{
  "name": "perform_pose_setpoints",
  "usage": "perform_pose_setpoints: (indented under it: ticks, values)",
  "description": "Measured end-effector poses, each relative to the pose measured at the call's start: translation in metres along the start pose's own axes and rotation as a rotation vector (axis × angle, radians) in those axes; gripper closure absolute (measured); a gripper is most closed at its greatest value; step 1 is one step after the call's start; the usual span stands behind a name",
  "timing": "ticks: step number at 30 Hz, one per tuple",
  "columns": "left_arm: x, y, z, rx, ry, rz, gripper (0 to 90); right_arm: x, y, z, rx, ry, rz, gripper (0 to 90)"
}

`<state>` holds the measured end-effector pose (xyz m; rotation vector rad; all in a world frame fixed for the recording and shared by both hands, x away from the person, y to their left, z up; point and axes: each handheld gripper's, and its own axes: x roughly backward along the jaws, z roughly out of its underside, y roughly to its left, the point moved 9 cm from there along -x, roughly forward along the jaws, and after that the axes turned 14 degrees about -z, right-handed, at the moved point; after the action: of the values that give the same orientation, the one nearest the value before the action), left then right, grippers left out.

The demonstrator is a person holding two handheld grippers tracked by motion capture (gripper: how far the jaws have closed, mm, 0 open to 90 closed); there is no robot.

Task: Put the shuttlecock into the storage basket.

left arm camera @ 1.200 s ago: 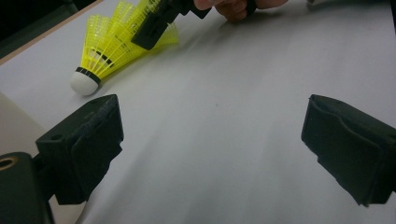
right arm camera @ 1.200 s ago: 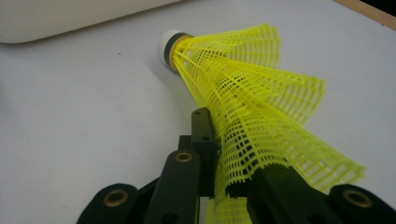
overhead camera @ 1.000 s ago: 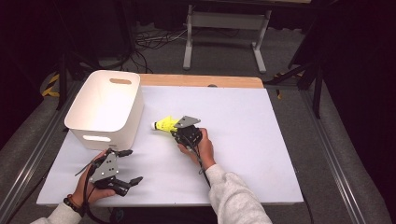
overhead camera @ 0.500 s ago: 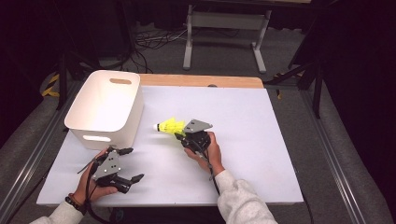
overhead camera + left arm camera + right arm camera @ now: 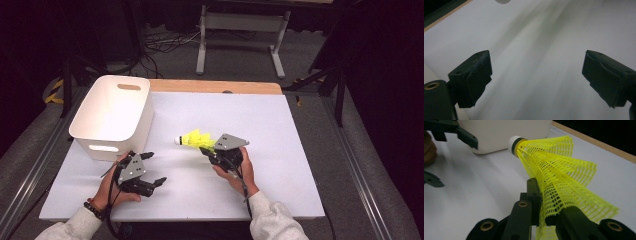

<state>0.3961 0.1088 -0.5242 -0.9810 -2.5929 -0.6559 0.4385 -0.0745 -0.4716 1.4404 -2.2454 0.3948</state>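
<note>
From above, the right hand-held gripper (image 5: 207, 150) holds a yellow shuttlecock (image 5: 194, 138) over the white desk (image 5: 280, 130), beside a white bin (image 5: 112, 112). Its own view shows the jaws pinching the mesh skirt. The left hand-held gripper (image 5: 152, 170), jaws just closing slightly, stands open with nothing between.

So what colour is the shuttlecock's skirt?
Bright yellow mesh on the shuttlecock, with a white cork tip; clearest in the right gripper view.
</note>
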Motion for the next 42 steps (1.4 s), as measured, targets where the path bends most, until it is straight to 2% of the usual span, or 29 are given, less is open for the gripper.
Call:
perform_pose_setpoints:
  ticks: [3, 4, 9, 14, 18, 19, 21, 25, 26, 27, 28, 30, 31, 32, 36, 37, 42]
  values:
    - [-0.009, -0.004, -0.007, -0.020, 0.005, 0.013, 12.8, 0.005, 0.007, -0.002, 0.018, 0.001, -0.011, 86.4]
    - [-0.011, -0.004, -0.010, -0.033, 0.006, 0.004, 14.1, 0.007, 0.010, -0.002, 0.027, -0.001, -0.019, 86.3]
    - [-0.021, -0.003, -0.021, -0.033, -0.005, -0.003, 17.1, 0.011, 0.023, -0.003, 0.041, 0.001, -0.046, 86.3]
    - [-0.027, -0.003, -0.031, -0.038, -0.019, 0.005, 21.9, 0.009, 0.037, 0.004, 0.066, 0.048, -0.073, 86.3]
    - [-0.033, -0.007, -0.033, -0.048, -0.005, 0.030, 28.4, 0.006, 0.042, 0.007, 0.087, 0.080, -0.078, 86.1]
    - [-0.036, -0.010, -0.034, -0.065, 0.004, 0.044, 31.3, 0.004, 0.044, 0.007, 0.095, 0.087, -0.087, 86.1]
    - [-0.038, -0.011, -0.034, -0.074, 0.016, 0.042, 31.7, 0.004, 0.045, 0.007, 0.105, 0.093, -0.082, 86.0]
    - [-0.044, -0.019, -0.035, -0.105, 0.033, 0.073, 38.1, -0.001, 0.052, 0.009, 0.163, 0.154, -0.081, 85.5]
    - [-0.044, -0.020, -0.035, -0.112, 0.036, 0.084, 40.1, -0.005, 0.057, 0.011, 0.184, 0.195, -0.095, 84.2]
    - [-0.046, -0.026, -0.034, -0.125, 0.053, 0.102, 40.9, -0.006, 0.059, 0.012, 0.209, 0.233, -0.090, 83.5]
    - [-0.046, -0.026, -0.034, -0.125, 0.053, 0.102, 42.2, -0.006, 0.059, 0.012, 0.209, 0.233, -0.090, 83.5]
    - [-0.048, -0.031, -0.033, -0.143, 0.062, 0.122, 43.4, -0.008, 0.063, 0.012, 0.257, 0.275, -0.079, 82.2]
    - [-0.048, -0.034, -0.033, -0.154, 0.063, 0.135, 44.0, -0.011, 0.067, 0.012, 0.272, 0.297, -0.100, 81.2]
    - [-0.049, -0.035, -0.033, -0.160, 0.064, 0.132, 43.9, -0.012, 0.068, 0.012, 0.282, 0.305, -0.097, 80.7]
    - [-0.051, -0.038, -0.034, -0.168, 0.063, 0.132, 44.0, -0.015, 0.070, 0.012, 0.277, 0.314, -0.116, 78.8]
    - [-0.052, -0.038, -0.036, -0.152, 0.051, 0.131, 44.2, -0.014, 0.070, 0.011, 0.274, 0.312, -0.119, 78.6]
    - [-0.052, -0.037, -0.038, -0.140, 0.034, 0.122, 44.5, -0.013, 0.071, 0.006, 0.262, 0.311, -0.137, 73.9]
